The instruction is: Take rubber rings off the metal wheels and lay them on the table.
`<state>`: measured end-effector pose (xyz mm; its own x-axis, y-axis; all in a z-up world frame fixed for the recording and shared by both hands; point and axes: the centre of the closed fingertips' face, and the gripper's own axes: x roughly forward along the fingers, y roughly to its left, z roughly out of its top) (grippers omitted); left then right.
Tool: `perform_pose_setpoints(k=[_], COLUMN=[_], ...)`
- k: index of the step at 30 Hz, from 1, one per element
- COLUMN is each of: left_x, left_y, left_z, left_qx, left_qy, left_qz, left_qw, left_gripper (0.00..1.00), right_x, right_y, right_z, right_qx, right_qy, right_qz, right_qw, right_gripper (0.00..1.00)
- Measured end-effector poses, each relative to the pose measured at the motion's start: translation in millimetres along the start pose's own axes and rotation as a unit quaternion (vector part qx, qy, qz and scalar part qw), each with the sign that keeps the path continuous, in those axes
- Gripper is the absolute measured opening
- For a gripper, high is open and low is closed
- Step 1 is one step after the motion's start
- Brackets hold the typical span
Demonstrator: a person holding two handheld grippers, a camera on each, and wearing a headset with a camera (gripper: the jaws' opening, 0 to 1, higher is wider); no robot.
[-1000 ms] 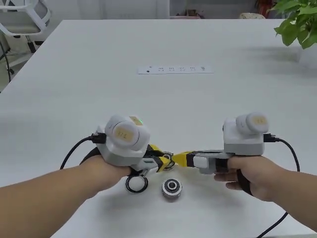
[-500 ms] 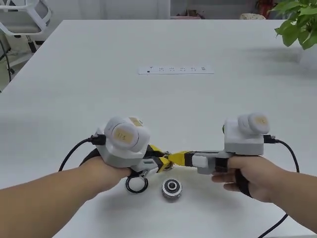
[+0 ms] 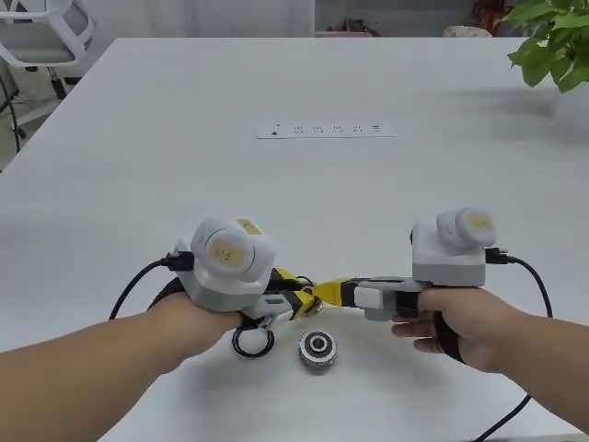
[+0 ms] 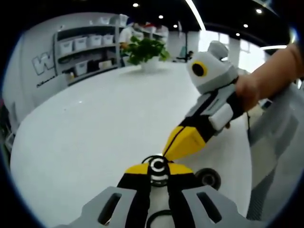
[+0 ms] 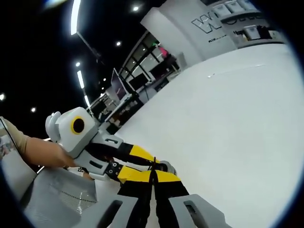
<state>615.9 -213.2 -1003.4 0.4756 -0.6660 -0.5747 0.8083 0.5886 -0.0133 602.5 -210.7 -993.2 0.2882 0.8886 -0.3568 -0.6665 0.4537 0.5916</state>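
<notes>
Worktop [image 3: 304, 83]: broad, white, matte and smooth.

Left tongs [image 4: 157, 175]: grey plastic body, black arms, yellow wedge tips. They are clenched on a held wheel [image 4: 157, 166], a small round metal disc with concentric rings on its face and a black rubber ring [image 4: 156, 157] around its rim. In the head view this wheel [image 3: 310, 296] sits above the worktop between the two sets of tips.

Right tongs [image 5: 153, 176]: same build, entering the left gripper view from the right. The jaws are drawn together, with the yellow tips against the rim of the held wheel. I cannot tell whether the rubber is pinched between them.

Loose wheel [image 3: 317, 348]: a bare metal disc, silvery, with a dark centre. It lies flat on the worktop just in front of the tongs.

Loose ring [image 3: 253, 343]: a thin black rubber hoop. It lies flat on the worktop just beside the loose wheel and partly under the left hand [image 3: 198, 318].

Power strip [image 3: 326, 130]: long, flat and white, at mid-worktop, well apart from the work.

Plant [image 3: 552, 41]: green and leafy, at the far right corner.

Cables [image 3: 138, 281]: black, trailing from each gripper body.
</notes>
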Motion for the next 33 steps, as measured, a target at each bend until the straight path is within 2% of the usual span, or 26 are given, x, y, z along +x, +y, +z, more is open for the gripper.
perform_pose_setpoints(k=[4,15,23,33], left_x=[-0.2,-3.2,-15.5,-37.5], left_y=[-0.1,-3.1,-5.5,-4.2], left_z=[0.4,-0.8,6.8,11.9], left_qx=[-0.01,0.004,-0.005,-0.006], left_qy=[-0.001,0.006,-0.01,-0.025], left_qz=[-0.002,-0.017,-0.032,-0.038], left_qw=[0.9999,0.9998,0.9994,0.999], left_gripper=[0.13,0.16,0.18,0.21], right_x=[-0.7,-1.5,-3.4,-9.0], right_y=[-4.0,-3.8,1.3,6.4], right_z=[0.0,2.3,6.5,11.1], right_qx=[-0.001,-0.001,0.003,0.005], right_qy=[0.003,0.001,-0.006,-0.016], right_qz=[-0.008,-0.005,-0.002,0.005], right_qw=[1.0,1.0,1.0,0.9998], right_gripper=[0.0,0.0,0.0,0.0])
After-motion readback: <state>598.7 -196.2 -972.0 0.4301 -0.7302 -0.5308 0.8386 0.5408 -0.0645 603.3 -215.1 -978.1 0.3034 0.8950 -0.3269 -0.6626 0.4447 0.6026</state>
